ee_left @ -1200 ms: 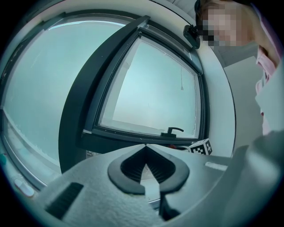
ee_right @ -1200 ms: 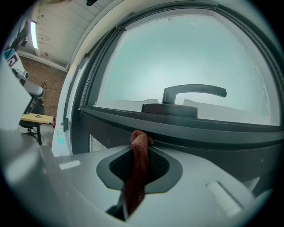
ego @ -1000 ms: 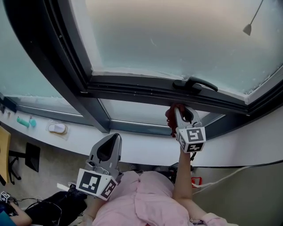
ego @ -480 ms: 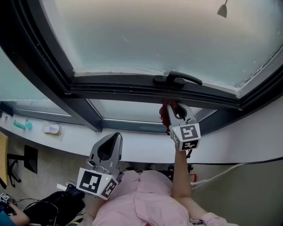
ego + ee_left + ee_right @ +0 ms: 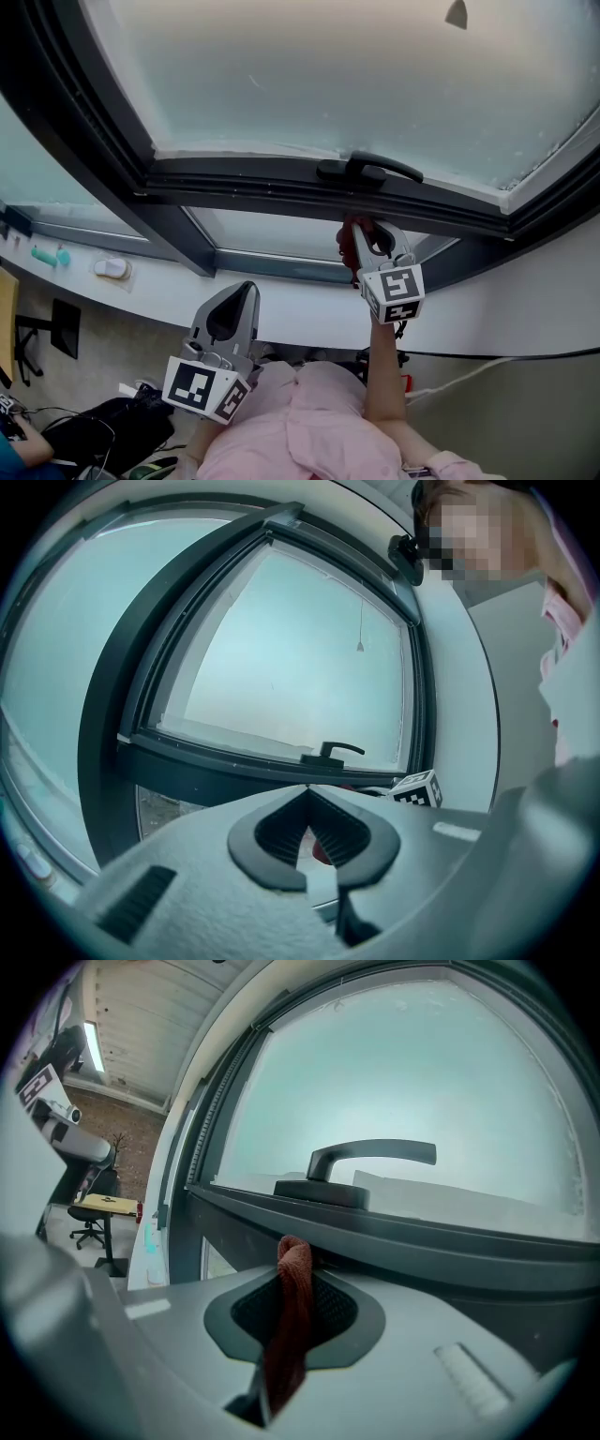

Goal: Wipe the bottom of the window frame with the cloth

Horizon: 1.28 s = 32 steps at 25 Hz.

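My right gripper (image 5: 361, 232) is shut on a dark red cloth (image 5: 292, 1321), whose bunched tip (image 5: 353, 232) presses against the underside of the dark bottom rail of the window frame (image 5: 262, 187), just below the black window handle (image 5: 368, 169). In the right gripper view the cloth sticks up between the jaws to the frame rail (image 5: 441, 1241) under the handle (image 5: 361, 1162). My left gripper (image 5: 239, 292) is shut and holds nothing, hanging low and to the left, well away from the frame. In the left gripper view (image 5: 309, 832) the handle (image 5: 330, 753) lies ahead.
A white sill (image 5: 281, 305) runs below the lower pane. A small white object (image 5: 111, 268) and a teal item (image 5: 47, 255) lie on it at far left. A dark vertical frame post (image 5: 164, 225) stands left of the cloth. A cable (image 5: 487, 356) crosses at right.
The right gripper with the cloth has shifted slightly left along the bottom rail, staying under the handle. The left gripper has stayed where it was.
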Each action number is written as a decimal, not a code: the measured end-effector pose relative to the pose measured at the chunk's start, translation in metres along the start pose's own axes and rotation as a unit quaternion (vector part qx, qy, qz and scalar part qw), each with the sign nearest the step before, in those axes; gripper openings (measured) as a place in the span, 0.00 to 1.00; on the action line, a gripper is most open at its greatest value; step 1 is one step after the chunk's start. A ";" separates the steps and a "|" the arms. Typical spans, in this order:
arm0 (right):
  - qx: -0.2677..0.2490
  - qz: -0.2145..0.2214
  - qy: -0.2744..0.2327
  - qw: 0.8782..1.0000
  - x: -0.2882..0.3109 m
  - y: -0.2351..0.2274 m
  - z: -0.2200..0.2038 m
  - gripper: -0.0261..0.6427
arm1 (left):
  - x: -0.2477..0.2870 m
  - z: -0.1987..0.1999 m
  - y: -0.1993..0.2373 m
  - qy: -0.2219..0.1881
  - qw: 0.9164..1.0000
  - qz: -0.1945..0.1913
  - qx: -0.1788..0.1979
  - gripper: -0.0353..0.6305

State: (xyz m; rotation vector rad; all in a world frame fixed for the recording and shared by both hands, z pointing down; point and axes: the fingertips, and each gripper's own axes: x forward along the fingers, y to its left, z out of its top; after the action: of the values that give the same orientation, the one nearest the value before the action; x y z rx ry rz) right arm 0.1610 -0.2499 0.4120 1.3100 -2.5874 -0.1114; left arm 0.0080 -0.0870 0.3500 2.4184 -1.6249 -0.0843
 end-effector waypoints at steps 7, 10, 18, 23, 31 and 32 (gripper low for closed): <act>0.002 0.009 -0.007 1.000 -0.005 -0.008 -0.001 0.10 | 0.006 -0.001 -0.010 -0.003 1.000 0.004 0.003 0.05; 0.000 0.011 -0.015 1.000 -0.009 -0.012 0.000 0.10 | 0.009 -0.001 -0.017 -0.005 1.000 0.003 0.004 0.05; -0.007 0.034 -0.017 0.999 -0.012 -0.018 -0.005 0.10 | 0.021 -0.007 -0.033 -0.003 1.000 0.002 0.004 0.05; -0.006 0.040 -0.024 0.999 -0.017 -0.023 -0.004 0.10 | 0.025 -0.008 -0.040 -0.006 1.000 0.012 0.003 0.05; -0.010 0.043 -0.028 0.999 -0.027 -0.037 -0.008 0.10 | 0.031 -0.014 -0.056 -0.006 1.000 0.019 0.004 0.05; -0.009 0.041 -0.029 0.999 -0.029 -0.041 -0.010 0.10 | 0.032 -0.014 -0.057 -0.006 1.000 0.021 0.004 0.05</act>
State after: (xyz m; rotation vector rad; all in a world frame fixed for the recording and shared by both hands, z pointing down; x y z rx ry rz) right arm 0.2119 -0.2508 0.4094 1.2094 -2.6791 -0.1596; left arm 0.0742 -0.0934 0.3539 2.3925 -1.6836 -0.0866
